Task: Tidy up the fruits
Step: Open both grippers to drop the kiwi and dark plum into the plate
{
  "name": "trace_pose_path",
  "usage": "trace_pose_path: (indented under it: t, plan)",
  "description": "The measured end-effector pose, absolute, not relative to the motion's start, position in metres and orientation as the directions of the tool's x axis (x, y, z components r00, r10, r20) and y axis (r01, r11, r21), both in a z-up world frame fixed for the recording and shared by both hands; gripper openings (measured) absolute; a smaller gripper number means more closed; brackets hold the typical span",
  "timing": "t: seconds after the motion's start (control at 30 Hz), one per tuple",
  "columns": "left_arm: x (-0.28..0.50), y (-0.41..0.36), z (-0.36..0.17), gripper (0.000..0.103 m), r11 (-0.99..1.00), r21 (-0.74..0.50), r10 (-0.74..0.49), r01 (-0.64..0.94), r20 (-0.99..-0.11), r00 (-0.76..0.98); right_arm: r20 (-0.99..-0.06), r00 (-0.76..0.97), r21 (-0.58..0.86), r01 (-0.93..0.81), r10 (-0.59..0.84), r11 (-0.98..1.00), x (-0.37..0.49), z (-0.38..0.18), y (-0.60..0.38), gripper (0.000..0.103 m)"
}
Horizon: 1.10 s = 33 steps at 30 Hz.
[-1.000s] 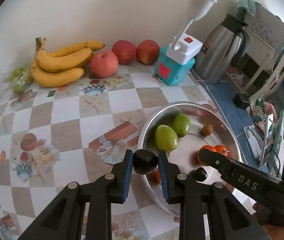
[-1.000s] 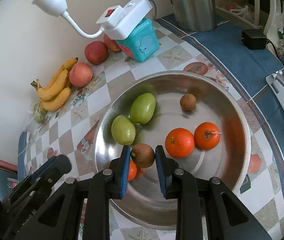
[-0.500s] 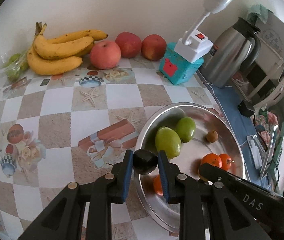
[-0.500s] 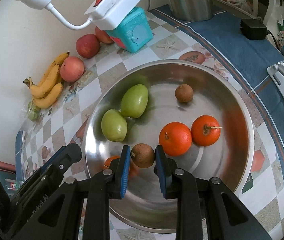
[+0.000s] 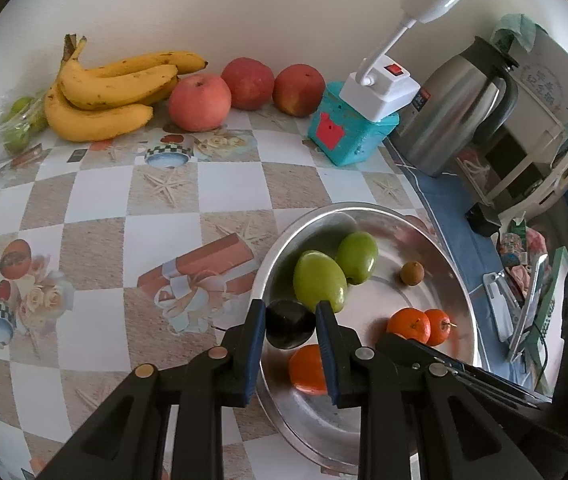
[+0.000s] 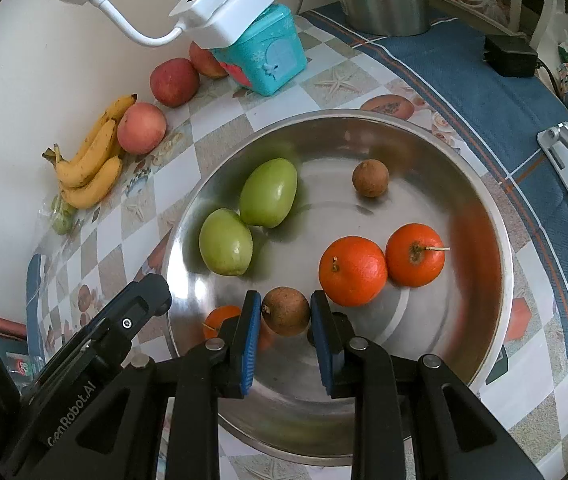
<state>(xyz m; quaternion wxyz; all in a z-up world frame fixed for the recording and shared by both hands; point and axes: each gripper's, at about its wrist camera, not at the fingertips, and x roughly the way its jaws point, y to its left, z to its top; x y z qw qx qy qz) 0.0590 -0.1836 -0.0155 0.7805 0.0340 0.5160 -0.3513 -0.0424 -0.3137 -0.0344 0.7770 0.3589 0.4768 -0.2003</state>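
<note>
The left gripper (image 5: 289,328) has a dark round fruit (image 5: 288,329) between its opening jaws, over the near rim of the metal bowl (image 5: 459,304). Two green fruits (image 5: 319,280) lie just beyond the jaws.

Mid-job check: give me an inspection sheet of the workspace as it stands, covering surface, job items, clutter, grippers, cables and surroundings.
Surface: checkered tablecloth, blue cloth to one side.
Job's things: steel bowl holds two green fruits, three oranges, one small brown fruit. Bananas and three apples lie by the wall.
Clutter: teal box, bagged green fruit.
Grippers: left gripper has a dark round fruit between its jaws, which are opening; right gripper is shut on a brown fruit.
Cables: white power adapter on the box; black adapter on the blue cloth.
Surroundings: metal kettle, plain wall.
</note>
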Motion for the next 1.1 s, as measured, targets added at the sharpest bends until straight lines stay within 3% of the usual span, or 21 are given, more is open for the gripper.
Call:
trace_pose_path:
  t: [0.1, 0.23, 0.57, 0.7, 0.87, 1.0, 1.1]
  plan:
    - [0.059, -0.184, -0.016, 0.030, 0.751, -0.308, -0.511, 0.584, -0.831, 0.218, -0.885, 0.464, 0.366, 0.652, 0.033, 0.664, -0.042, -0.034, -0.313, 0.027]
    - [0.059, -0.184, -0.017, 0.041, 0.751, -0.313, -0.512, 0.581, -0.832, 0.213, -0.885, 0.464, 0.367, 0.649, 0.036, 0.666, -0.042, -0.034, -0.313, 0.027]
    - [0.065, -0.176, -0.017, 0.044, 0.778, -0.298, -0.486, 0.554, -0.844, 0.228, -0.888, 0.459, 0.363, 0.654, 0.034, 0.664, -0.041, -0.035, -0.312, 0.027]
    - [0.070, -0.169, -0.017, 0.049, 0.803, -0.264, -0.451, 0.534, -0.855, 0.256, -0.890, 0.456, 0.357, 0.657, 0.027, 0.664, -0.041, -0.034, -0.312, 0.042]
    - [0.077, -0.160, -0.018, 0.051, 0.829, -0.253, -0.426, 0.500, -0.864, 0.269, -0.883, 0.468, 0.357, 0.651, 0.017, 0.670, -0.042, -0.028, -0.312, 0.042]
    - [0.082, -0.154, -0.020, 0.069, 0.856, -0.219, -0.383, 0.469, -0.877, 0.290, -0.882, 0.471, 0.355, 0.646, 0.014, 0.675, -0.042, -0.027, -0.312, 0.042]
    - [0.084, -0.151, -0.023, 0.075, 0.876, -0.179, -0.338, 0.448, -0.891, 0.304, -0.887, 0.461, 0.347, 0.647, 0.015, 0.679, -0.041, -0.028, -0.311, 0.043]
